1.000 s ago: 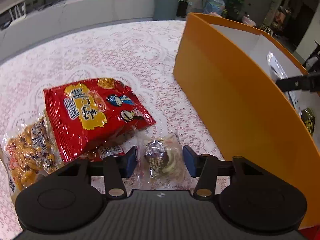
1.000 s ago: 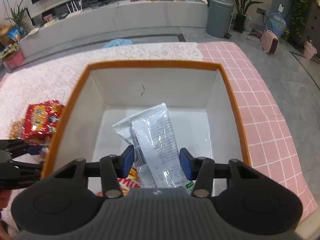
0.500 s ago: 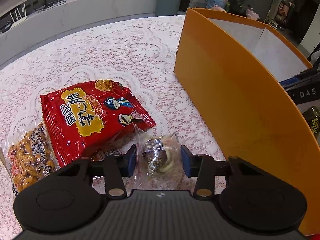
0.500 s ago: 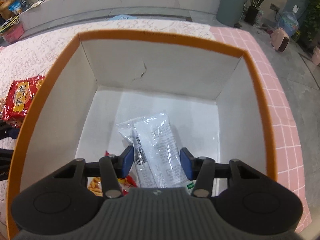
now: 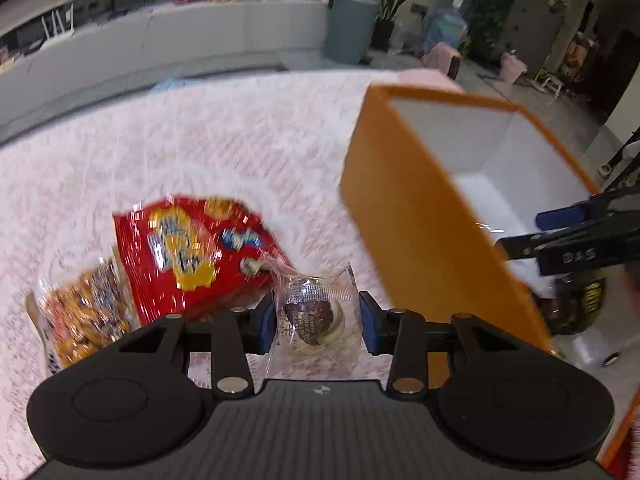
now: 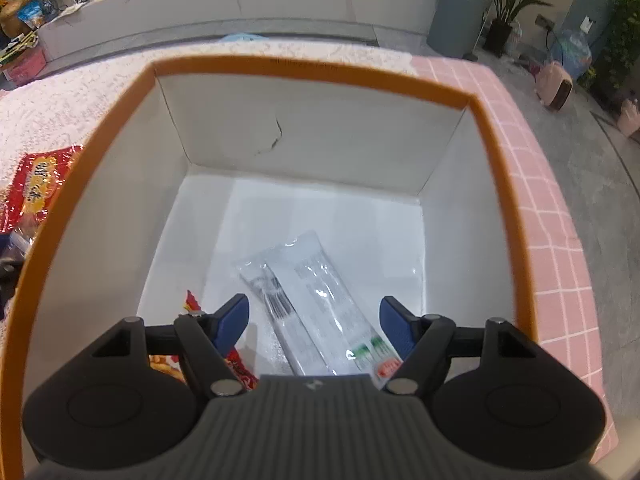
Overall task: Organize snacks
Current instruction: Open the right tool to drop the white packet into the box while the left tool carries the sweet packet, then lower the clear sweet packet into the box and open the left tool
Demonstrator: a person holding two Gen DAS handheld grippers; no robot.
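the left gripper (image 5: 318, 322) has just been closing and now pinches a clear-wrapped chocolate snack (image 5: 314, 314), lifted above the lace tablecloth (image 5: 200, 140) beside the orange box (image 5: 420, 232); the right gripper (image 6: 314, 322) has just been opening, its jaws spread over a silvery packet (image 6: 308, 300) lying free on the box floor; a red snack bag (image 5: 192, 252) lies on the cloth

A lobby-like common room. A long grey counter (image 6: 240, 4) runs along the far side. Potted plants (image 6: 508, 4) and a bin (image 6: 456, 16) stand on the bare floor.
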